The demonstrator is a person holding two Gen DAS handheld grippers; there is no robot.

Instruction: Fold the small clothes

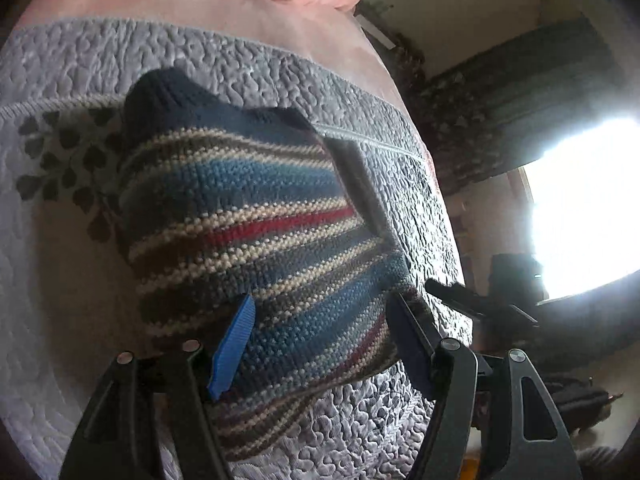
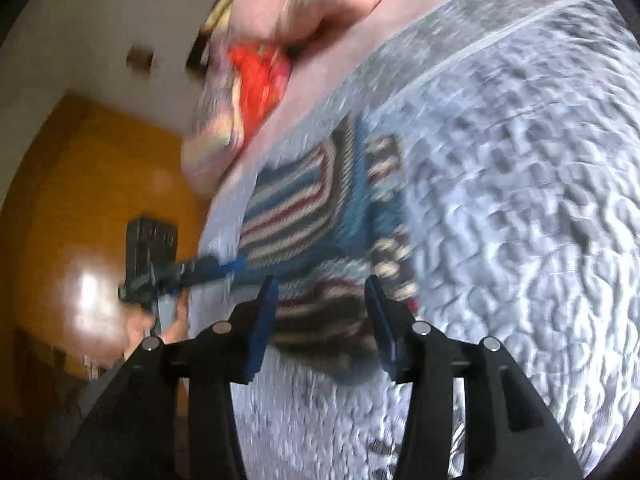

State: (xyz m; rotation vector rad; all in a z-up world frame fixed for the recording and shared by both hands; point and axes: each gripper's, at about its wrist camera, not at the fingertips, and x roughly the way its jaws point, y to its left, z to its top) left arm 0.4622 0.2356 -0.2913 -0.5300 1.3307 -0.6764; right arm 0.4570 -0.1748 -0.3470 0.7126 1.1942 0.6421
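A small knit sweater (image 1: pixel 256 216), striped blue, cream, brown and red, lies folded on the grey quilted bedspread (image 1: pixel 208 52), both grippers' fingers (image 1: pixel 234 344) spread open over it.

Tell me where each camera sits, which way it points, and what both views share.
Left wrist: sits on the left gripper, looks along its open fingers onto the striped knit garment on the grey quilt.
Right wrist: sits on the right gripper, fingers open, facing the same garment; the view is blurred, with the left gripper at the garment's edge.
Shared: the garment, the quilt.
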